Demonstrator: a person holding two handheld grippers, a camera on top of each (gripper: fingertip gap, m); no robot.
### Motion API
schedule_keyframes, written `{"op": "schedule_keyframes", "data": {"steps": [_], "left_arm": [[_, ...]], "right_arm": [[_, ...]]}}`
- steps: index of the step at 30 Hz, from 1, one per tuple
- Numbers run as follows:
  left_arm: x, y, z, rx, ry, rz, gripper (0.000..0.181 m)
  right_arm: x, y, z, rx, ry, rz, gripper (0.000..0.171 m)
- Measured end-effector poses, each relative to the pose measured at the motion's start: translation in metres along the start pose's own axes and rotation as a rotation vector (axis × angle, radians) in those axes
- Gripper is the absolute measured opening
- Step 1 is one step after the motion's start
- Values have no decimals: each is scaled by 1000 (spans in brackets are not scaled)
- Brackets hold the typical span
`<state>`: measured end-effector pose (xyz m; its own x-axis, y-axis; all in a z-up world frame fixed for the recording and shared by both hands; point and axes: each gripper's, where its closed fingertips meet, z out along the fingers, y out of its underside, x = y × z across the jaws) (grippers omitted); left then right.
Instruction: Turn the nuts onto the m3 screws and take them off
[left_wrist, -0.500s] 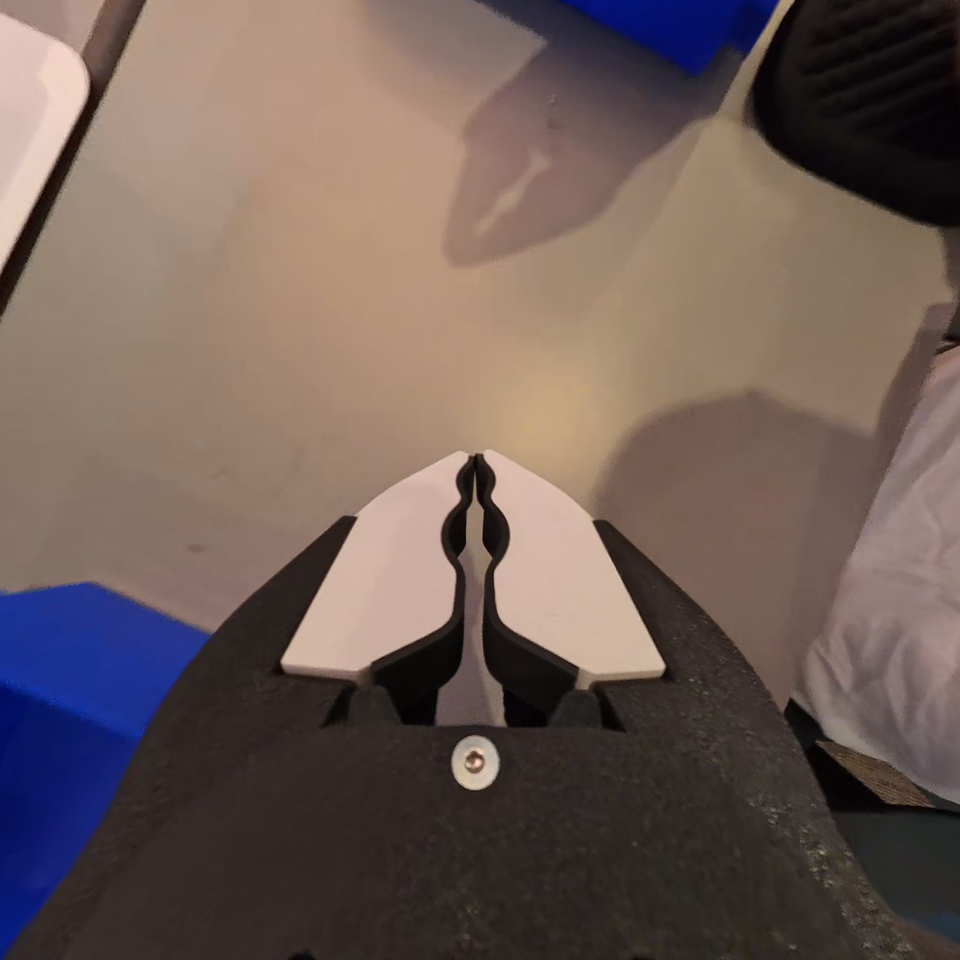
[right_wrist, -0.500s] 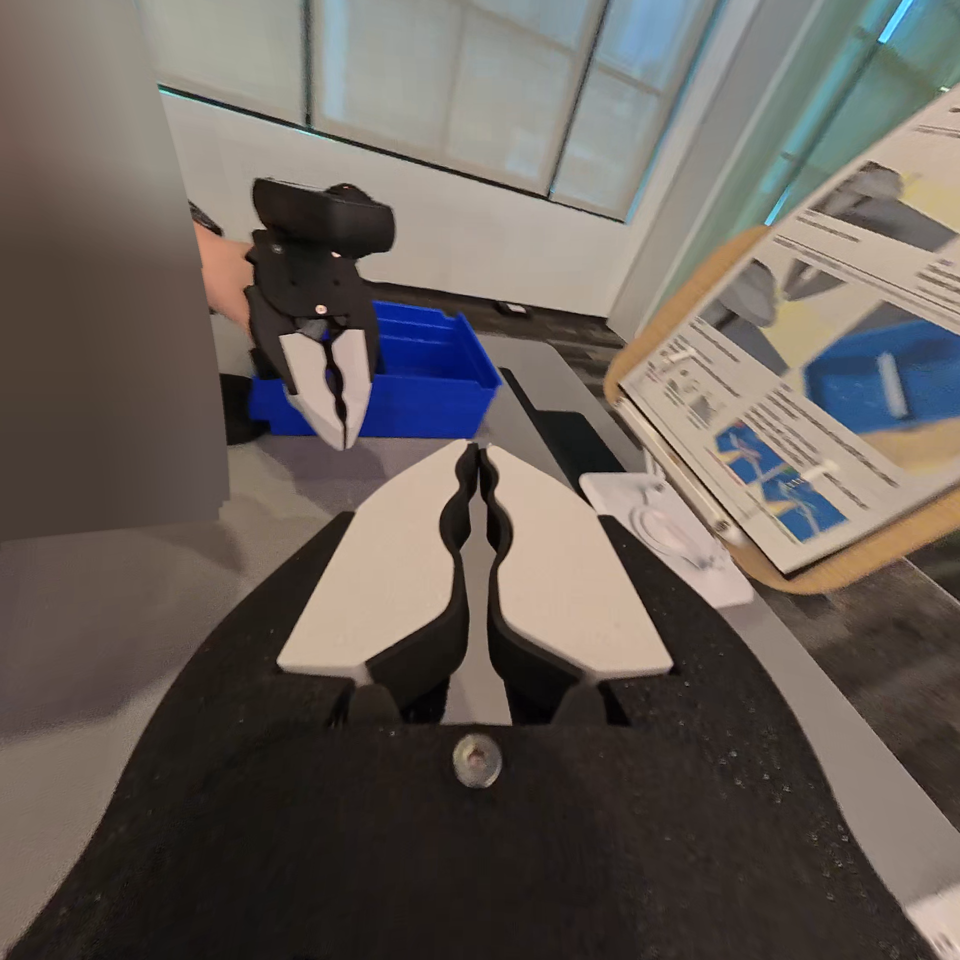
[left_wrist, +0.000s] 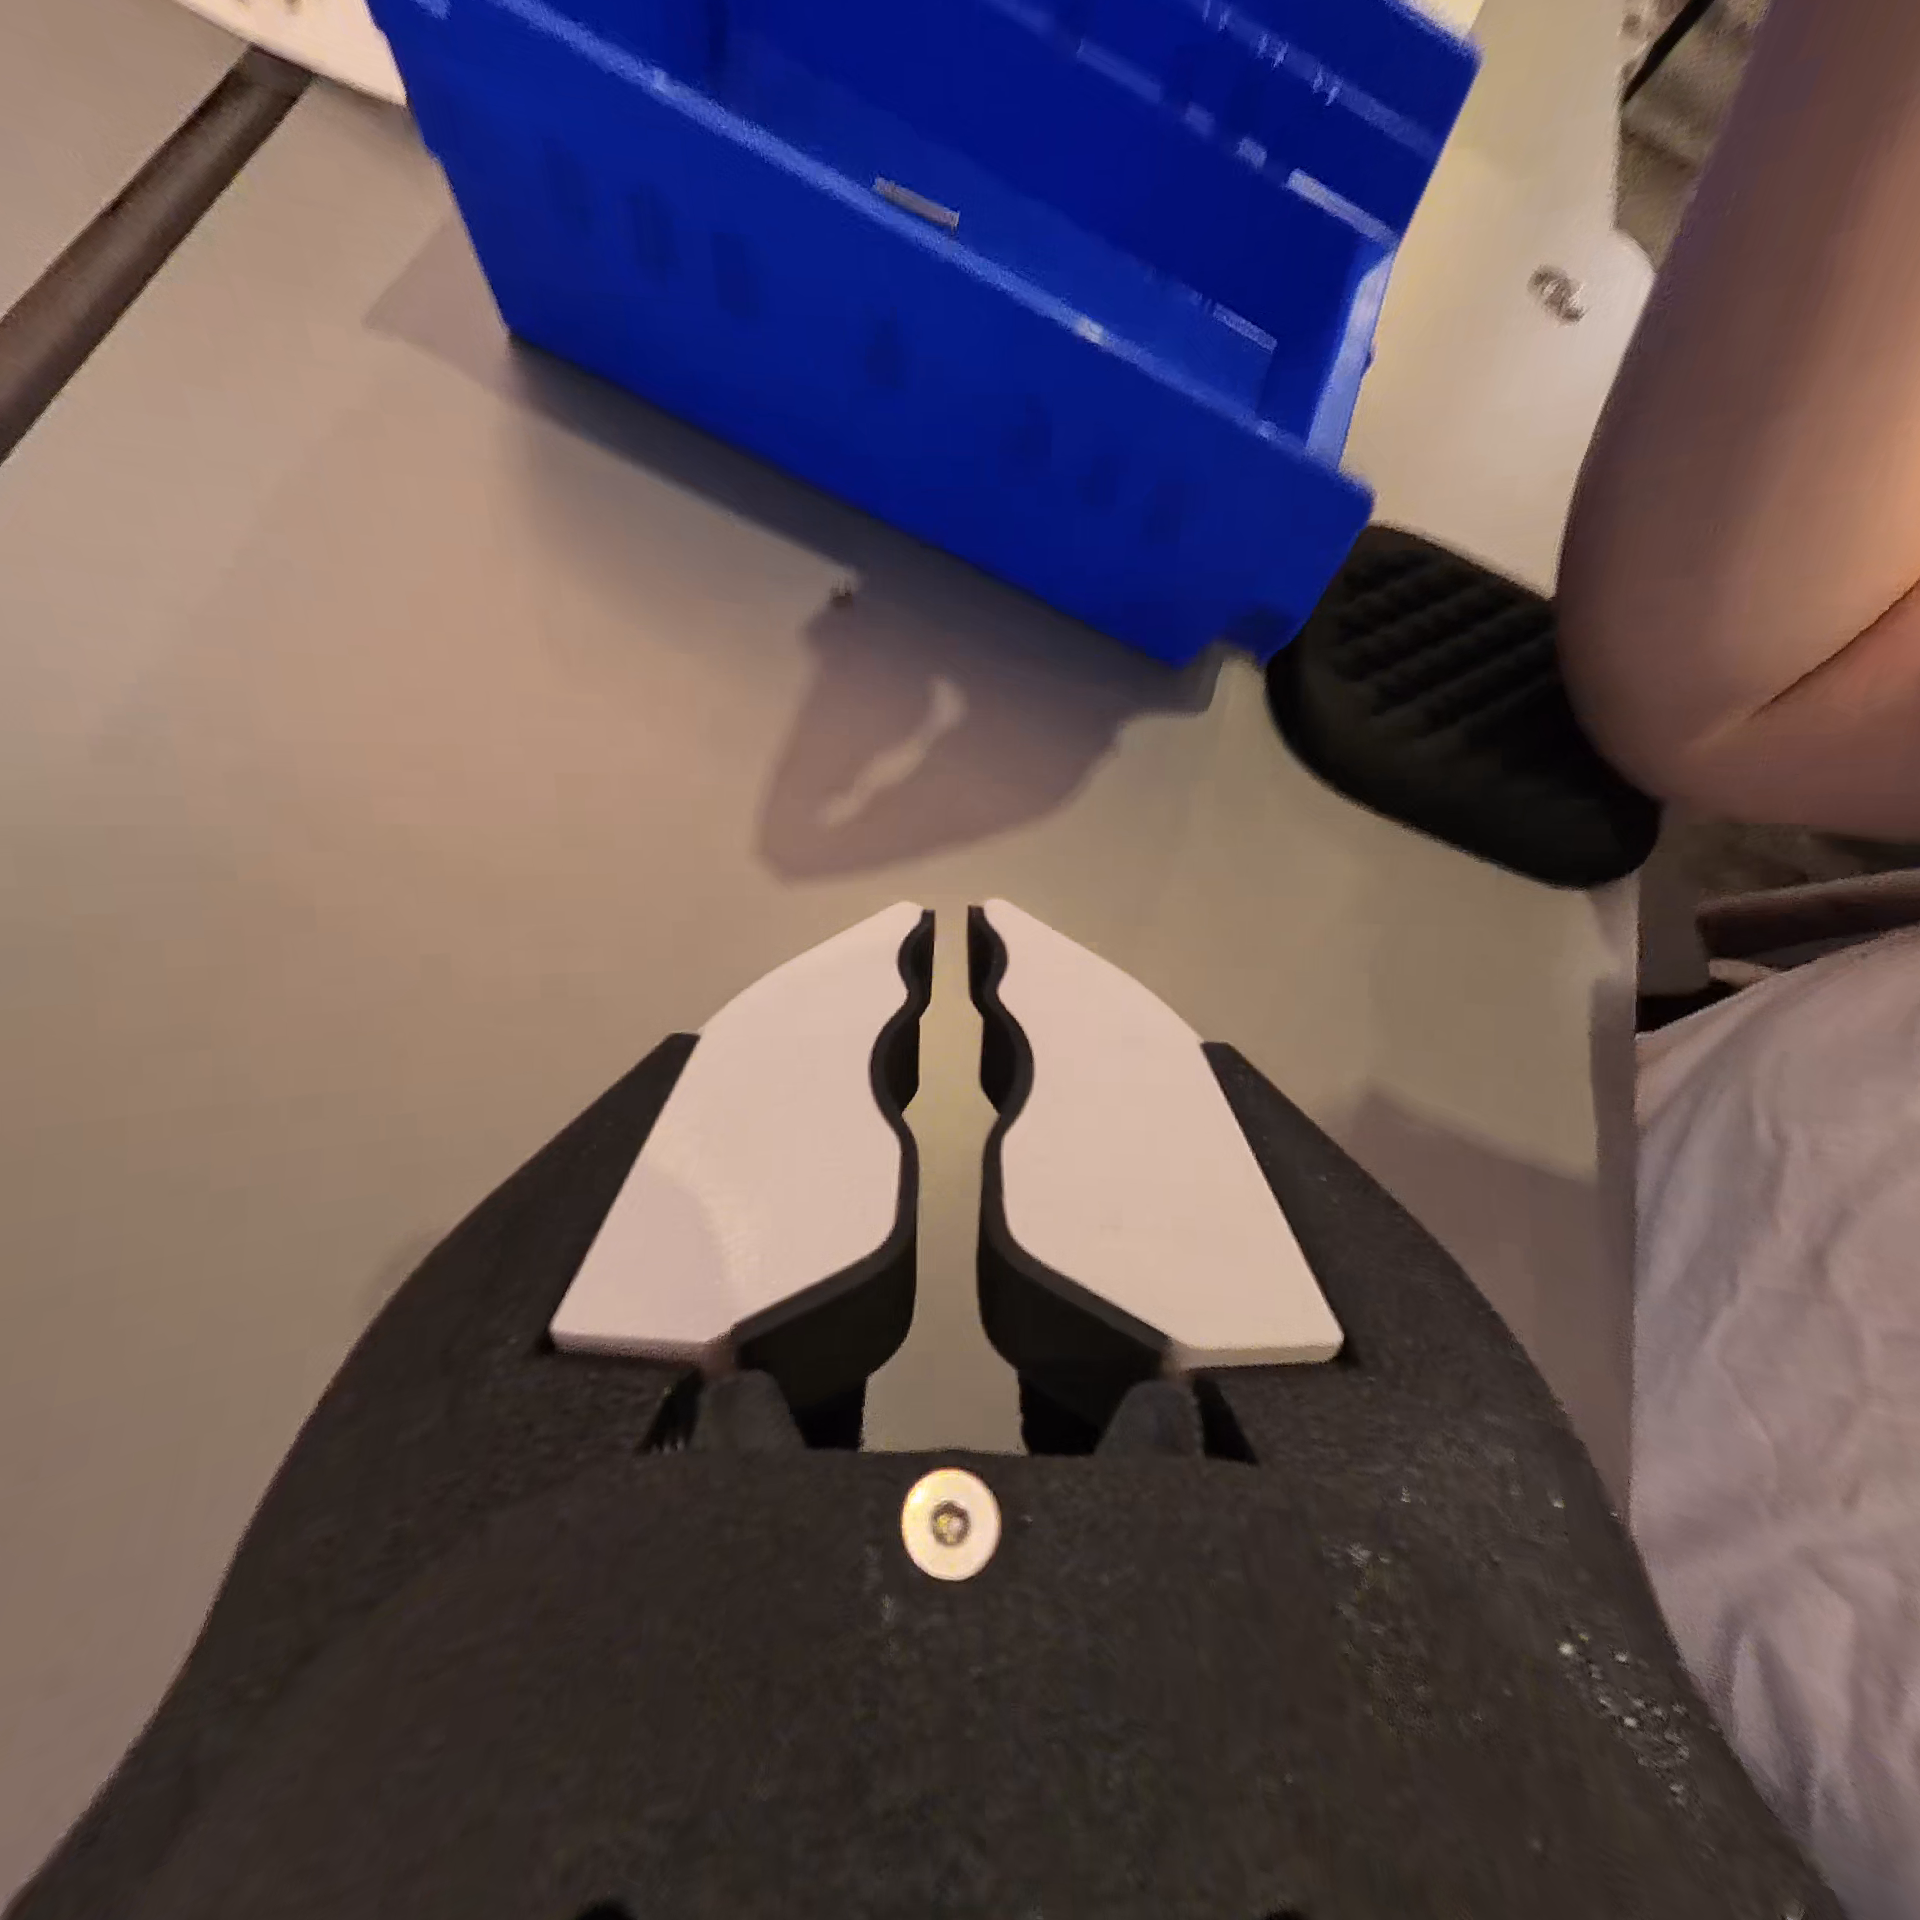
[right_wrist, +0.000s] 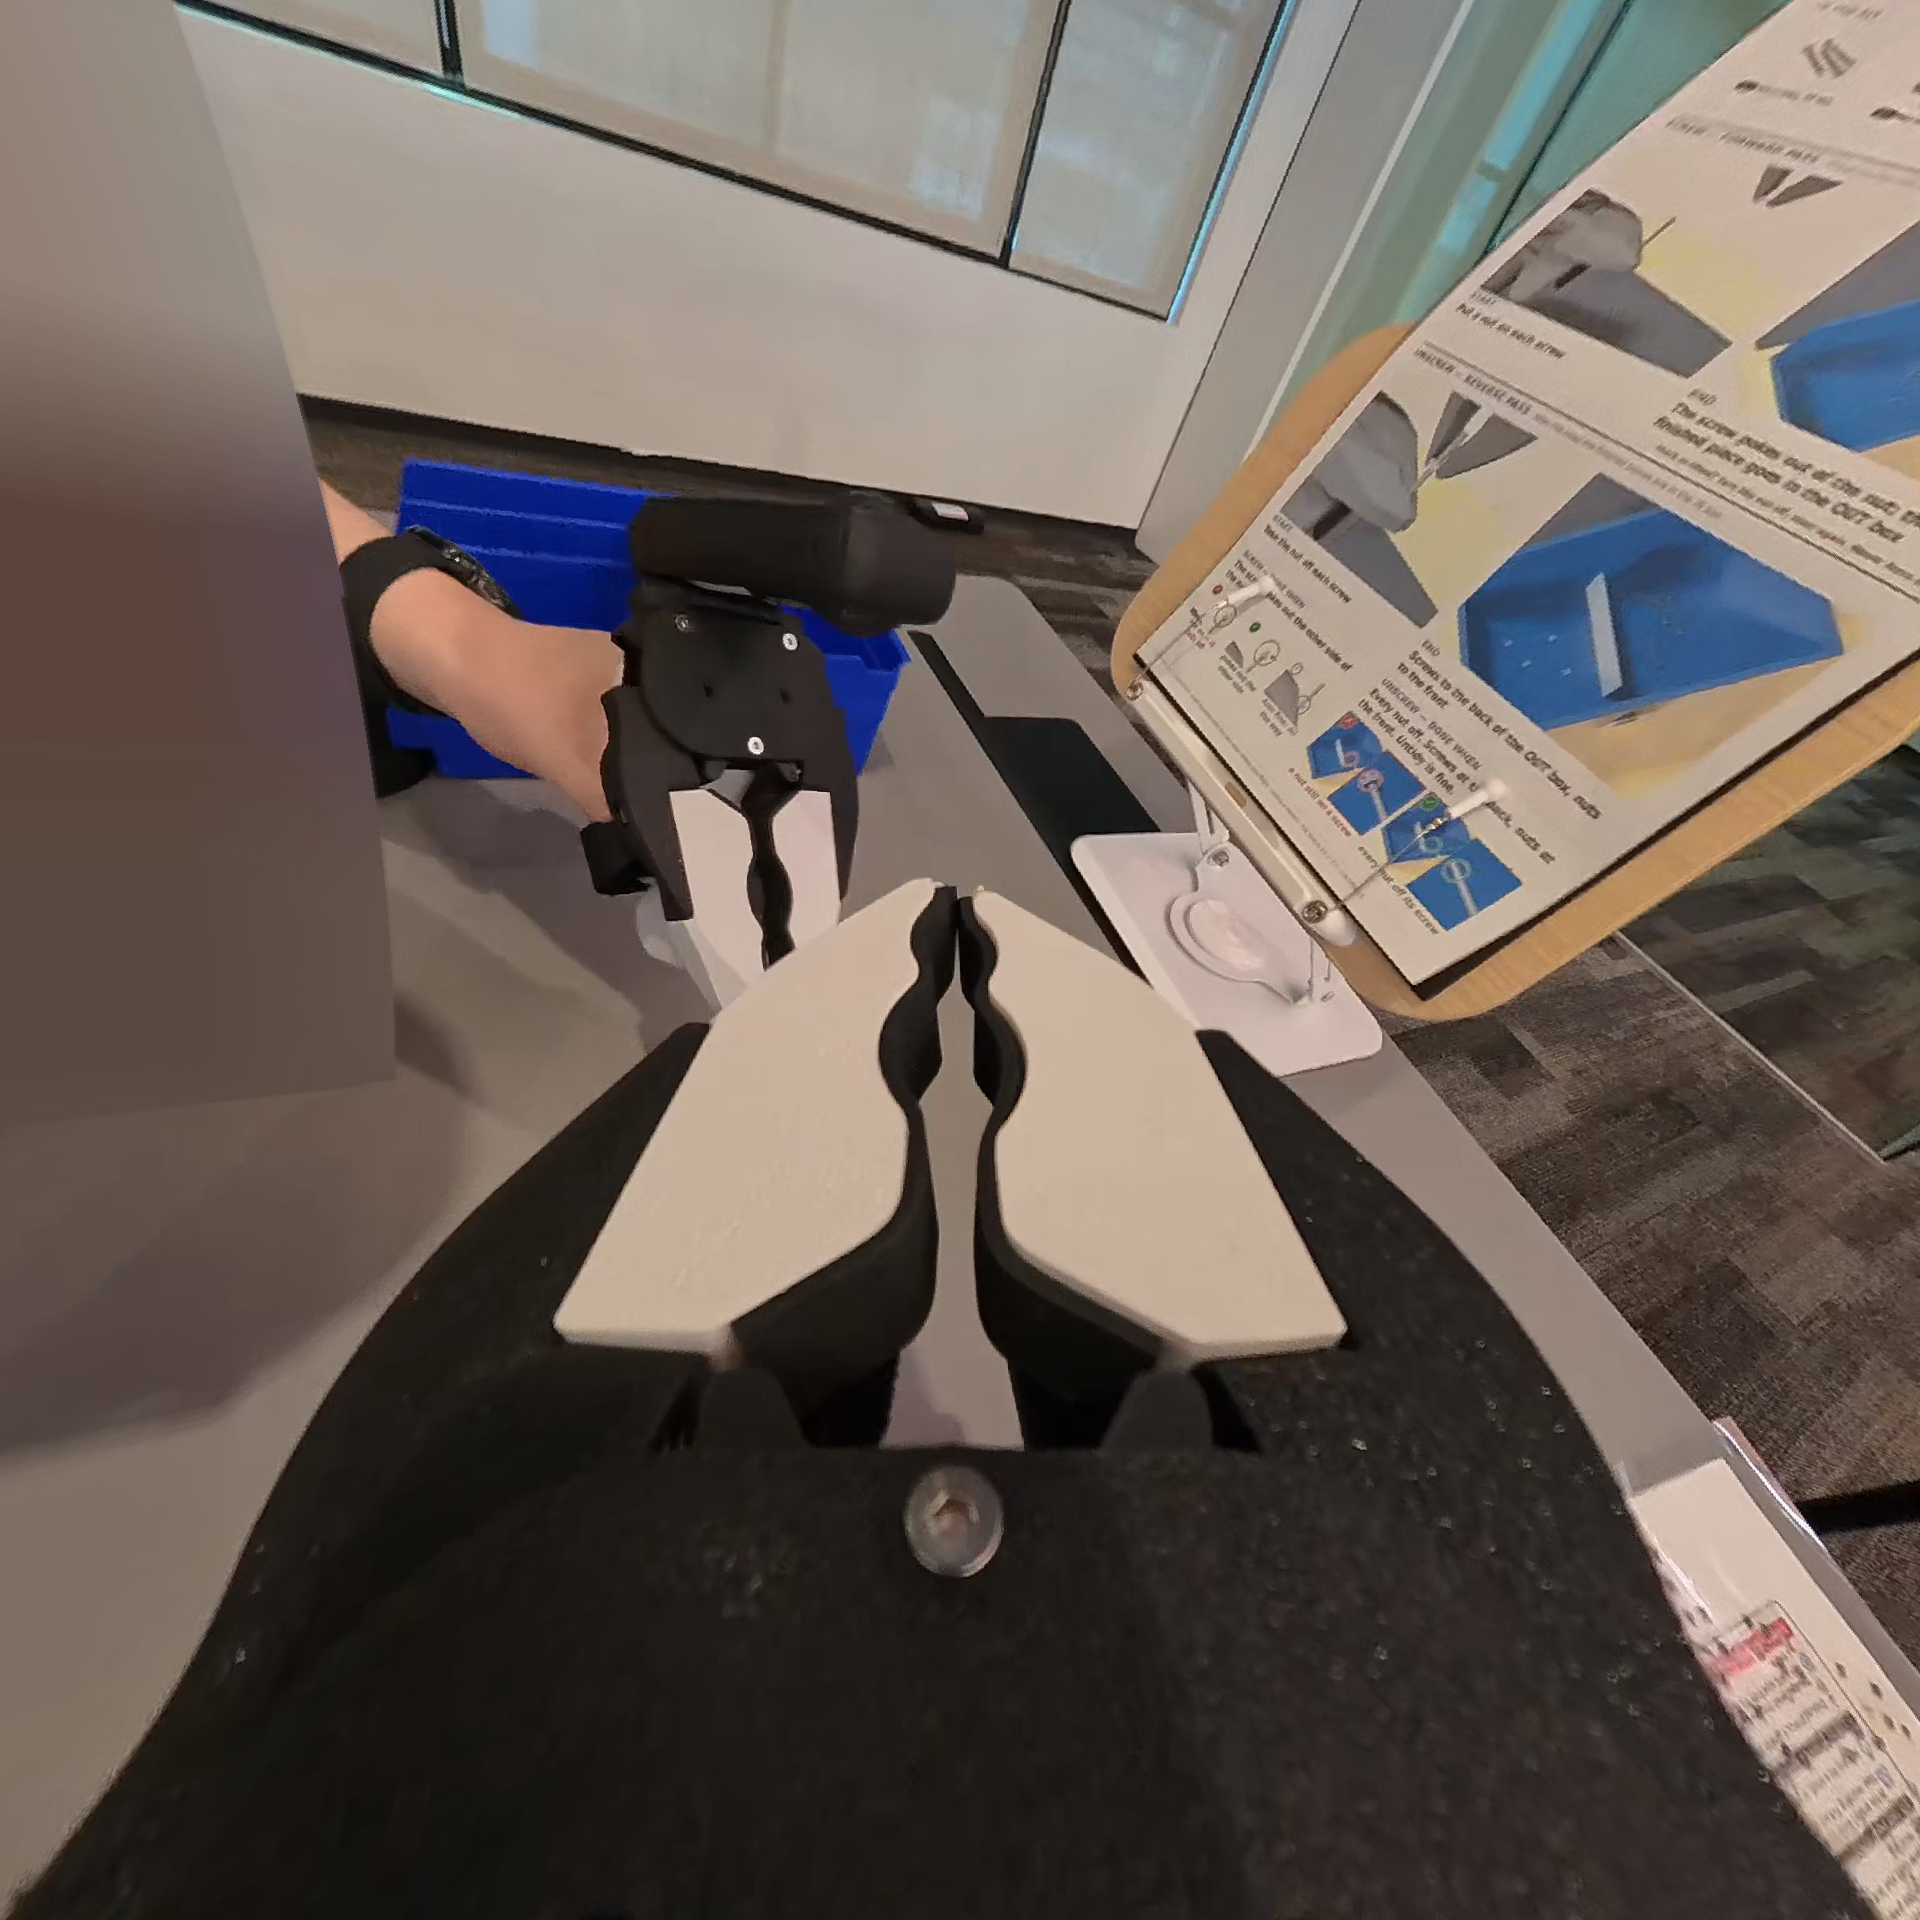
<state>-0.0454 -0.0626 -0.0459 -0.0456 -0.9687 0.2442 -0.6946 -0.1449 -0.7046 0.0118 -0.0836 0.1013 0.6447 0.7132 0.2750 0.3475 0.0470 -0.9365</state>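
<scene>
In the left wrist view the left gripper (left_wrist: 948, 910) hangs over the bare grey table (left_wrist: 312, 779), its white fingers (left_wrist: 790, 1122) parted by a narrow gap with nothing between them. Just beyond its tips lies its own shadow, and past that a tiny dark speck (left_wrist: 844, 594), perhaps a nut or screw but too small to tell, sits on the table near the front wall of a blue bin (left_wrist: 935, 343). At the bin's right corner a black ribbed pad (left_wrist: 1455, 707) lies under a person's forearm (left_wrist: 1756, 436).

In the right wrist view the right gripper (right_wrist: 957, 894) has its tips nearly meeting, only a sliver of gap showing, and grips nothing that can be seen. Just beyond it, to the left, is the left gripper (right_wrist: 777, 951), held by a hand (right_wrist: 499, 675) in front of the blue bin (right_wrist: 540, 561). To the right a white stand (right_wrist: 1226, 935) carries an instruction board (right_wrist: 1558, 582). No nuts or screws can be made out for certain
</scene>
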Motion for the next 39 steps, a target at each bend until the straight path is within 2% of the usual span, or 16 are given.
{"op": "schedule_keyframes", "data": {"steps": [4,7,11,14,16,21,34,36,39], "left_arm": [[-5,-24,15,86,-34,55,15],[-18,-25,43,16,-81,92,27],[-26,-29,90,-53,-72,96,14],[-29,-43,115,-28,-94,130,0],[-32,-46,131,-41,-98,132,0],[-46,-29,166,-179,-143,169,0],[-50,-30,183,-220,-159,210,0],[-53,-33,180,-195,-190,224,0],[-46,-38,177,-153,-154,196,0]], "right_arm": [[7,5,-4,-24,37,-23,0],[6,-1,-10,4,33,-27,0],[7,1,-14,-11,46,-48,0],[8,7,-15,-43,53,-84,0],[10,7,-18,-37,54,-87,0],[12,2,-23,4,50,-67,0],[12,2,-22,15,31,-64,0],[12,2,-21,14,32,-66,0],[12,3,-21,12,31,-68,0]]}}
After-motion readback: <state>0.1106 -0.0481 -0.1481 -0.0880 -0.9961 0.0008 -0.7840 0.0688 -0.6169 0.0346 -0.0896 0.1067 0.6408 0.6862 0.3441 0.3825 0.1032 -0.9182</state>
